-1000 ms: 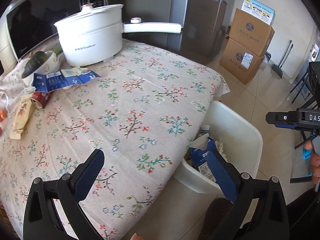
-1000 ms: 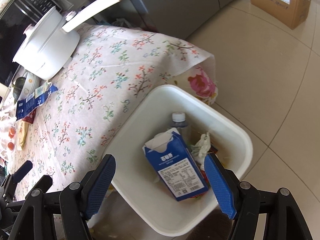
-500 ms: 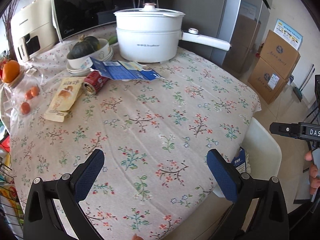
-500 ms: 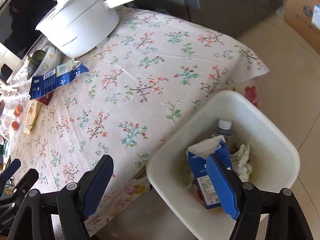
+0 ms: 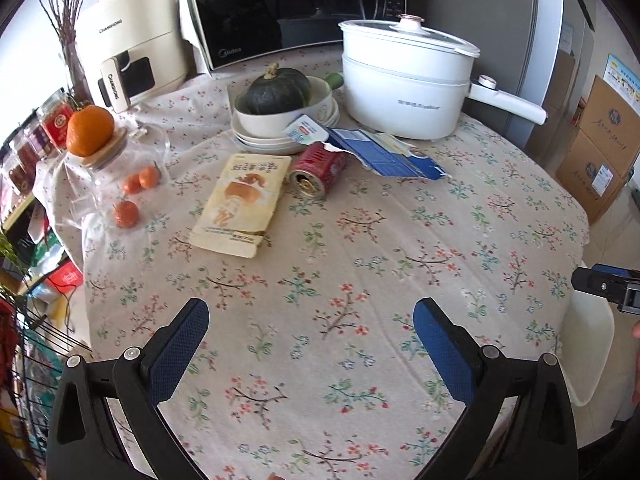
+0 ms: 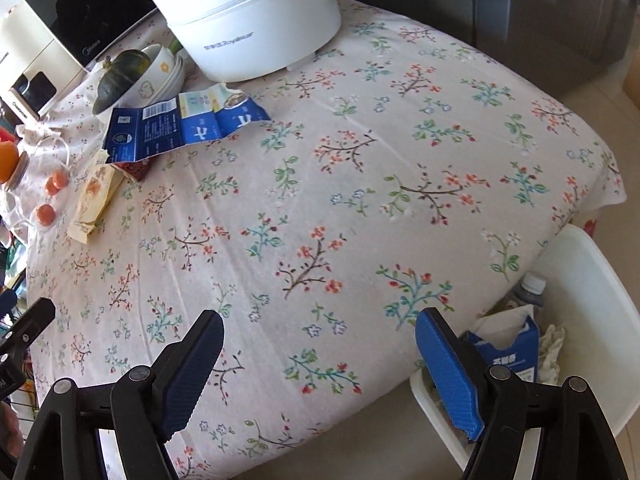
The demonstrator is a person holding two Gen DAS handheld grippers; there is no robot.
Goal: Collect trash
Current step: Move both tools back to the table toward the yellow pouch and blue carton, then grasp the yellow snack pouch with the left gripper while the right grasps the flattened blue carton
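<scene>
Left gripper [image 5: 311, 330]: jaws spread, empty, above the tablecloth [image 5: 360, 264]. On the table, left to right: wrapper [image 5: 240, 204], can [image 5: 318, 168] on its side touching it, flattened carton [image 5: 384, 154] overlapping the can. Right gripper [image 6: 319, 346]: jaws spread, empty, over the table edge. Bin [image 6: 592, 304] beside the table holds a carton [image 6: 510, 354], bottle [image 6: 528, 290] and tissue [image 6: 552, 344].

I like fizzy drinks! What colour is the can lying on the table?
The can is red, with a gold-coloured top; it shows best in the left wrist view.

left gripper [image 5: 311, 334]: black frame, blue textured pads, silver screws
right gripper [image 6: 319, 344]: same black frame, blue ridged pads
</scene>
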